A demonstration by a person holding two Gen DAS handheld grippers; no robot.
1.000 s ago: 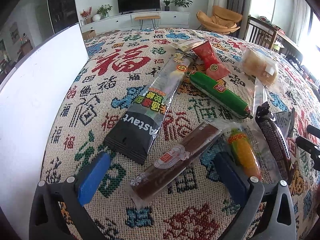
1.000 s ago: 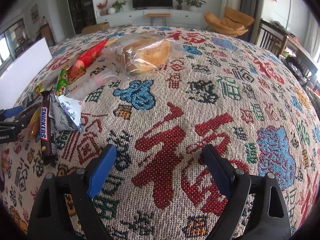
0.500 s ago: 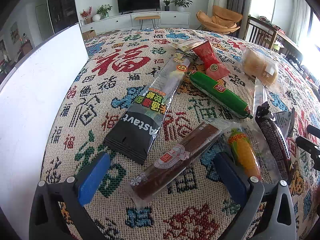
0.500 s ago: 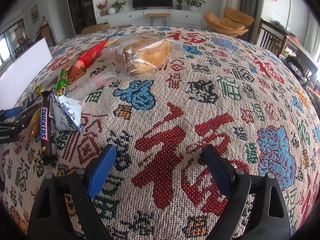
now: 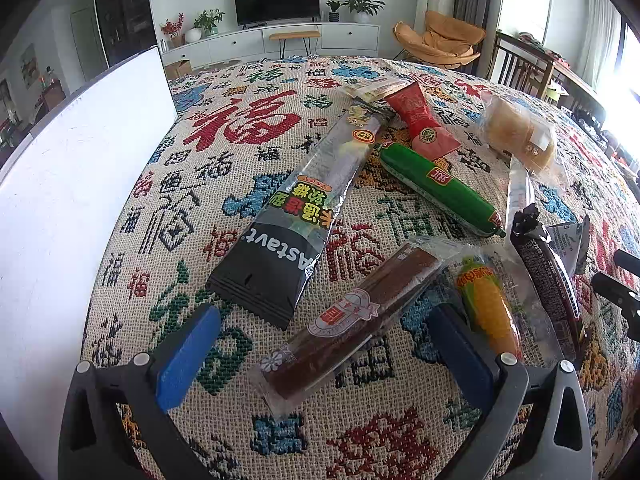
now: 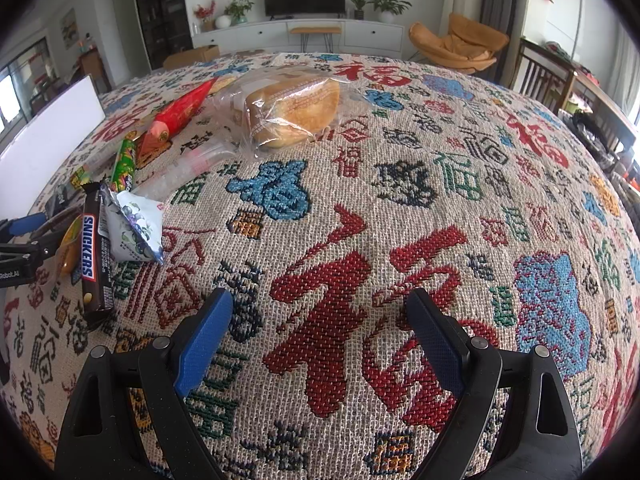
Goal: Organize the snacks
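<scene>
I am reading "Astavt" in white, upside down, on the long black packet [image 5: 294, 216] lying ahead of my left gripper, with bright Chinese characters above it. Beside my right gripper's view, "SNICKERS" is running down the brown bar [image 6: 93, 254]. The woven tablecloth [image 6: 400, 200] is showing big red 福 characters

Daylight floods in from my right, where the window [image 5: 624, 80] blows out to pure white. The tablecloth [image 6: 320, 208] is evenly lit and sharp, shadows soft. My fisheye bulges everything, with dark vignetted corners, and glare streaks the clear wrappers [image 6: 280, 108].
</scene>
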